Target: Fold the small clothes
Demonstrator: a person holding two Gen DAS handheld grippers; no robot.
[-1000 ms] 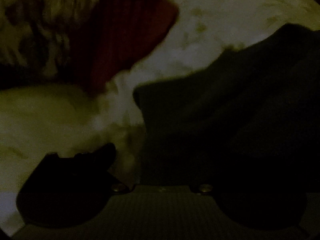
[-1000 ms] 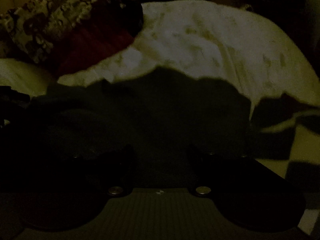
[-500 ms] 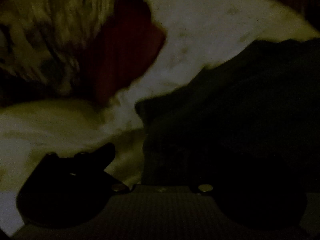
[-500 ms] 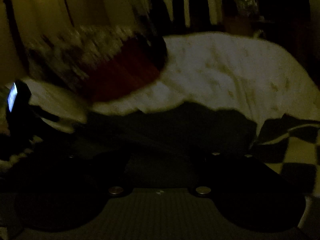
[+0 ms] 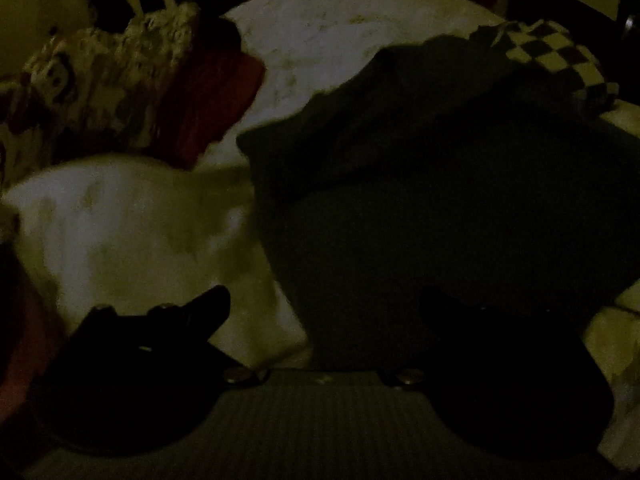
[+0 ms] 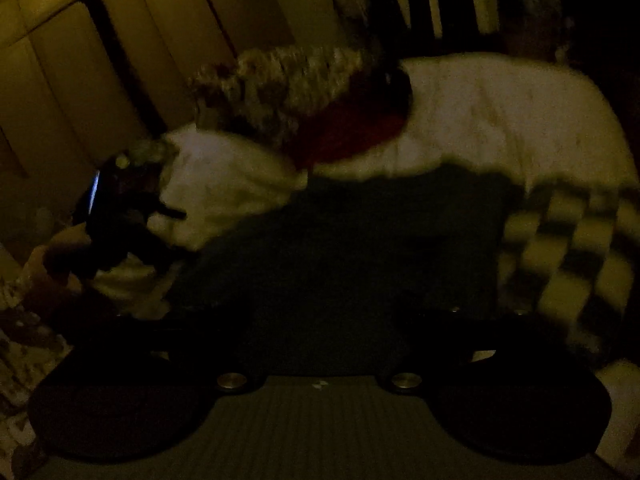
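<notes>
Now: step – both grippers off the dark garment (image 5: pixel 440 208), fold seems laid | garment – flat mid-bed, near checkered cloth (image 5: pixel 560 60) | left gripper (image 5: pixel 324 308) spread, empty | right gripper (image 6: pixel 320 320) just opened wide, empty | next – choose an edge to pinch.

1. A dimly lit bedroom in a home is shown.
2. A bed is covered by a pale bedspread (image 5: pixel 328 36), on which a dark garment (image 5: pixel 460 208) is spread.
3. A floral pillow (image 6: pixel 280 84) and a red cushion (image 6: pixel 352 128) are seen at the bed's head.
4. A chequered blanket (image 6: pixel 580 248) is draped at one side.
5. Panelled cupboard doors (image 6: pixel 80 60) are visible behind.
</notes>
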